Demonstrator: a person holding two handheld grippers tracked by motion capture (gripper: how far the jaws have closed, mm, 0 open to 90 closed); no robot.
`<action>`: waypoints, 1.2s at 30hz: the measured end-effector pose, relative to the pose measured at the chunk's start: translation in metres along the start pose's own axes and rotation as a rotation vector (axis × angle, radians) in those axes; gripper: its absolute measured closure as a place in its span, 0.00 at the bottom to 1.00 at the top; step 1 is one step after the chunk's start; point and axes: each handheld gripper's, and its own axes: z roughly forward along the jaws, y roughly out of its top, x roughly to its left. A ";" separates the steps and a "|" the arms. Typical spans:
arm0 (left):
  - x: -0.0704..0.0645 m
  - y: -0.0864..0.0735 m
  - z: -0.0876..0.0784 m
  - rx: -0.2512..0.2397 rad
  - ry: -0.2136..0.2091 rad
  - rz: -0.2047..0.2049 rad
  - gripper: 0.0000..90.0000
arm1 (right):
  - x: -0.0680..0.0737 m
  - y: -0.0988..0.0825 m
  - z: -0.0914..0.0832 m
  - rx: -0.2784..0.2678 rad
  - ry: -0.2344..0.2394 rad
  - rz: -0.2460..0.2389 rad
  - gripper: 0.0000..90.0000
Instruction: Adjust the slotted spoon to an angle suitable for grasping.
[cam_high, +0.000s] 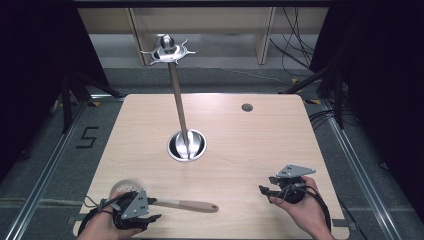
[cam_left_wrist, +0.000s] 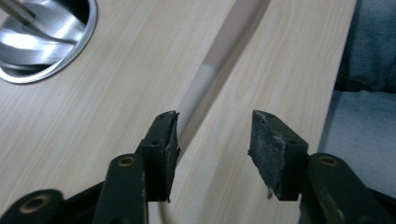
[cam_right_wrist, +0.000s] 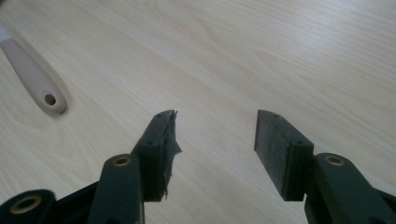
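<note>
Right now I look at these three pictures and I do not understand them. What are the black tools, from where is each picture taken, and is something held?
A person sits at a wooden table and holds a hand tool with two black jaws in each hand: the left gripper and the right gripper. One picture looks down from above; the other two come from cameras riding on each gripper. On the table lie a wooden-handled utensil and a metal bowl with a long tilted rod. Both grippers are open. The left one straddles the handle without squeezing it.
</note>
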 end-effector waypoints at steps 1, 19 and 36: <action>0.001 0.002 0.001 0.003 -0.014 -0.003 0.64 | -0.001 0.000 0.000 0.004 0.001 0.009 0.54; 0.007 0.046 0.018 0.141 -0.082 0.068 0.97 | -0.002 0.000 0.001 0.008 -0.007 0.023 0.54; 0.001 0.052 0.038 0.291 -0.116 0.106 0.99 | -0.002 0.003 0.005 0.020 0.009 0.004 0.53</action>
